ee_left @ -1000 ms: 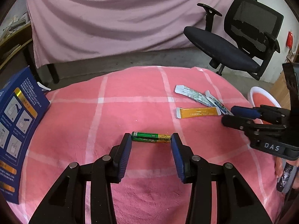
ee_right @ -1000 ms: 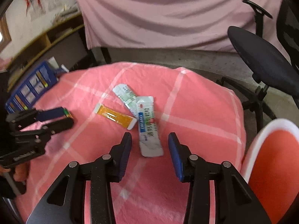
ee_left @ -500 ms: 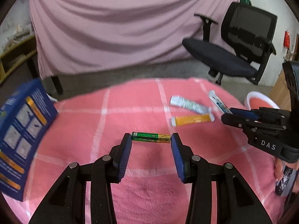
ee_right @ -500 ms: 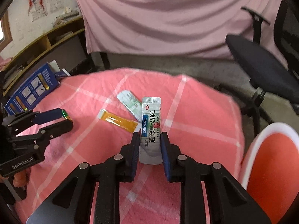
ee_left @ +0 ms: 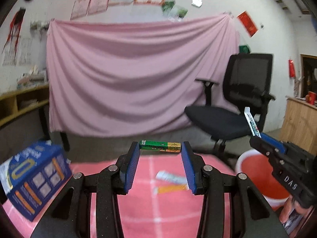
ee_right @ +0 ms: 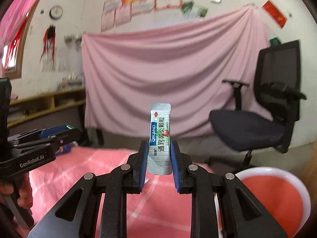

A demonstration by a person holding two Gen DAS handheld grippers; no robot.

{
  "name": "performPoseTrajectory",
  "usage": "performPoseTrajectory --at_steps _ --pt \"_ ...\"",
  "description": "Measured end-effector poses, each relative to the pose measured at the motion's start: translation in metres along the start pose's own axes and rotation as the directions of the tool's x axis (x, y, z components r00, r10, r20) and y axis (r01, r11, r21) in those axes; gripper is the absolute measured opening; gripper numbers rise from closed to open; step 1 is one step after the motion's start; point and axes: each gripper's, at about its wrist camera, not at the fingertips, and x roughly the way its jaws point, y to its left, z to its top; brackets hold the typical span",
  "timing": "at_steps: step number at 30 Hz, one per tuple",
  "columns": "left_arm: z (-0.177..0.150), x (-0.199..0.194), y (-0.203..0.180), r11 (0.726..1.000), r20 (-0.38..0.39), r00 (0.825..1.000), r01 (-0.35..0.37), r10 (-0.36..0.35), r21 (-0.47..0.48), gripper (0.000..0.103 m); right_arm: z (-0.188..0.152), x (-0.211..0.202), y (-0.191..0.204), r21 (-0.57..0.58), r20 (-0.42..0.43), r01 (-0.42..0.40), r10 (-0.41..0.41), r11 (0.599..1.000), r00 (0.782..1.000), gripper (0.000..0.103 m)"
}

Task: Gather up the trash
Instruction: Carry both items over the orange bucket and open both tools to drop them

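Both grippers lifted off pink checked tabletop [ee_left: 142,214] since earlier frame. Left gripper [ee_left: 160,150] fingers pinch green-gold battery [ee_left: 160,145] endwise; right gripper [ee_right: 159,154] fingers, just closed, clamp white medicine sachet [ee_right: 160,136] upright, near red bin [ee_right: 277,196].

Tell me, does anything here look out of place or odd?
Nothing looks damaged or spilled. The left gripper holds a battery end to end, the right gripper a medicine sachet upright. Two sachets lie on the pink cloth, uncollected.
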Motion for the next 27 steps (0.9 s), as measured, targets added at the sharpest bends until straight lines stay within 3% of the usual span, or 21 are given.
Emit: performPoseTrajectory --at_steps 6,12,27 --pt "0.019 -0.007 -0.041 0.994 0.092 0.992 0.076 -0.083 0.077 0.038 0.009 -0.03 -0.026 0.035 0.123 0.097 -0.1 0.995 0.987 0.02" --pt "0.026 -0.004 -0.083 0.978 0.114 0.979 0.153 -0.169 0.14 0.038 0.008 -0.052 -0.062 0.094 0.136 0.186 -0.198 0.978 0.971 0.02" --pt "0.018 0.034 -0.17 0.924 -0.036 0.943 0.331 -0.33 0.19 0.038 -0.011 -0.073 -0.133 0.239 0.019 0.328 -0.342 0.914 0.939 0.02"
